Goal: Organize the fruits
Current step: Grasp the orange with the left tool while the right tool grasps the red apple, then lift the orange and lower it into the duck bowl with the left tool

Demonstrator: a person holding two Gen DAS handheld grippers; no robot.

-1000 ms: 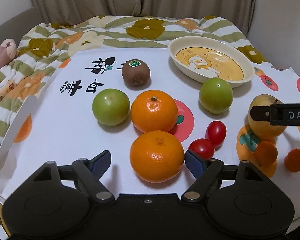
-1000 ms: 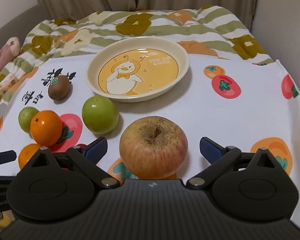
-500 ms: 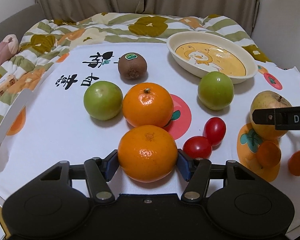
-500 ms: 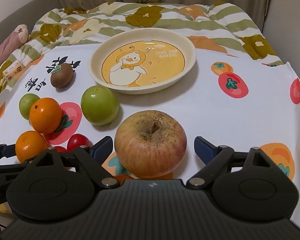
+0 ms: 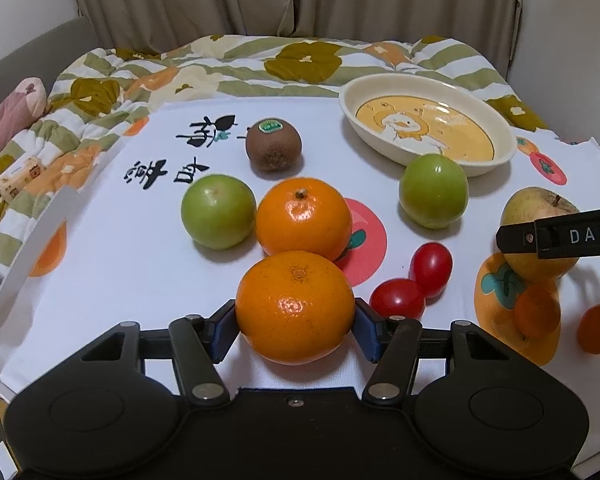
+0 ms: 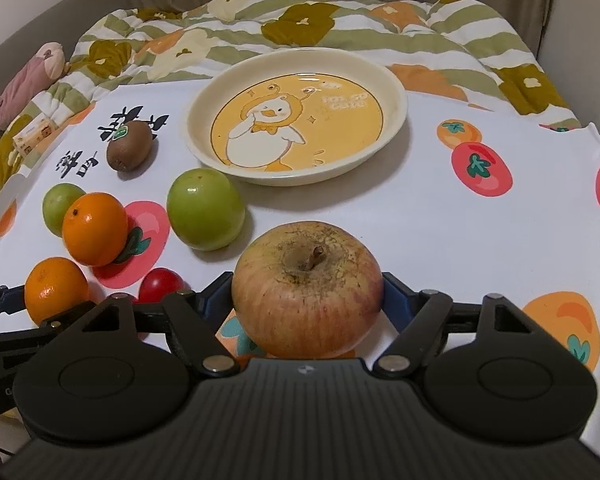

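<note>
L gripper (image 5: 295,322) pinches round glossy orange (image 5: 295,307); R gripper (image 6: 307,300) clamps russet apple (image 6: 307,289) w/ pads touching. Round skins may slip on lifting.

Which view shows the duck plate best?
The right wrist view: the plate sits centred, its whole duck print and rim visible. The left wrist view shows plate obliquely at upper right, a green fruit overlapping its near rim.

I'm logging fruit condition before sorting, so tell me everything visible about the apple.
The apple is round, yellowish with red streaks and brown russeting around its short brown stem. It sits upright, stem up, on the printed tablecloth, nearer than the empty duck plate. The right tool is shut on its sides, blue pads touching.
</note>
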